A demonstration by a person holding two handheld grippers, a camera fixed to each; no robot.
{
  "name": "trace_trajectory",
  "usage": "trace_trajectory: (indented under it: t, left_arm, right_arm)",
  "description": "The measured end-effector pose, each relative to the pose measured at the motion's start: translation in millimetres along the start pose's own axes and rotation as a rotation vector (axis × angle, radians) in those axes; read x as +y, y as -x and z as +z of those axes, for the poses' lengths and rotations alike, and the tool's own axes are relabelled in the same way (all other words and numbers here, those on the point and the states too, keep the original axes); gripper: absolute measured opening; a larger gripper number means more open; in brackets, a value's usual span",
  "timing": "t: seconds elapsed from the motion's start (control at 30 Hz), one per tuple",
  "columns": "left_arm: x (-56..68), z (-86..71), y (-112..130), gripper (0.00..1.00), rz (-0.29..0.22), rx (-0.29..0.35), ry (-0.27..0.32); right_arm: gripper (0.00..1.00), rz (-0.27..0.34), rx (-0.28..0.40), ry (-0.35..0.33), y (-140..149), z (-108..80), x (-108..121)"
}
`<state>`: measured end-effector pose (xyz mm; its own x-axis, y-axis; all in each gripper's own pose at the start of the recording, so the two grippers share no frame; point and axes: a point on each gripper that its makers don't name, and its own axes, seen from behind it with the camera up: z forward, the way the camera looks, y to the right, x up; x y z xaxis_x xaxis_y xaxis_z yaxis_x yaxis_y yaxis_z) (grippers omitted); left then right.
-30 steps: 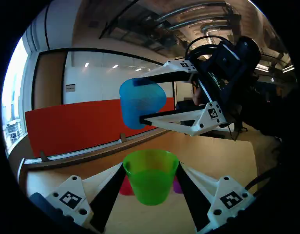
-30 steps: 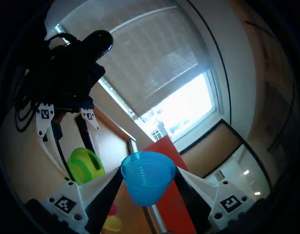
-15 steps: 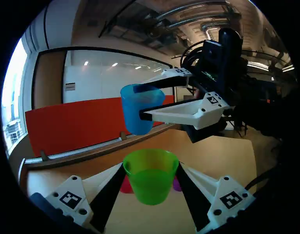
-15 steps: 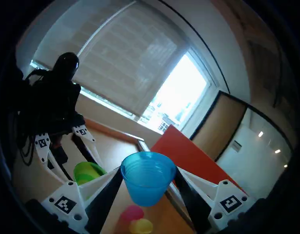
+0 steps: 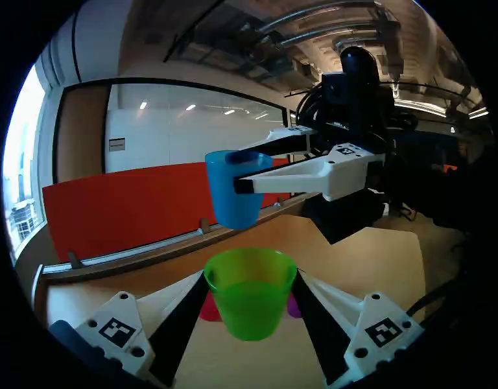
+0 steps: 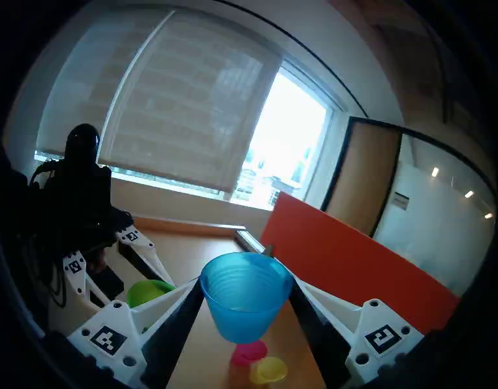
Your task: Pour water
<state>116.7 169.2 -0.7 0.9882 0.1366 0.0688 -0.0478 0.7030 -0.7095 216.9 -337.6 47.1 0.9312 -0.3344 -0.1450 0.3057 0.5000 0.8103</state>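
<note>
Green translucent plastic cup (image 5: 250,305) sits upright, clamped between both fingers of the left gripper (image 5: 249,285) above the wooden table (image 5: 379,259). Right gripper (image 6: 245,288) grasps the blue translucent plastic cup (image 6: 244,308), upright, higher than the green cup and apart from it.

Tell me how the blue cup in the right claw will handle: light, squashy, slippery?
Probably light: the blue cup looks thin, translucent plastic. It may flex if squeezed. Its tapered walls could slip in the right claw.
</note>
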Motion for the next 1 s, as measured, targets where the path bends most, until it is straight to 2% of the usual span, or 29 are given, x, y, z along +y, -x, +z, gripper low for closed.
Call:
trace_trajectory:
  t: [0.37, 0.6, 1.0]
  left_arm:
    - [2.4, -0.2, 3.0, 0.87, 0.007, -0.030, 0.009]
    - [7.1, 0.4, 13.9, 0.87, 0.019, -0.073, 0.035]
    - [6.8, 4.2, 34.3, 0.87, 0.043, -0.150, 0.046]
  right_arm:
    - [0.93, 0.110, -0.020, -0.035, 7.8, -1.9, -5.7]
    - [0.93, 0.127, -0.054, -0.049, 18.3, -3.5, -7.7]
    - [0.94, 0.140, -0.120, -0.075, 39.6, -5.8, -14.6]
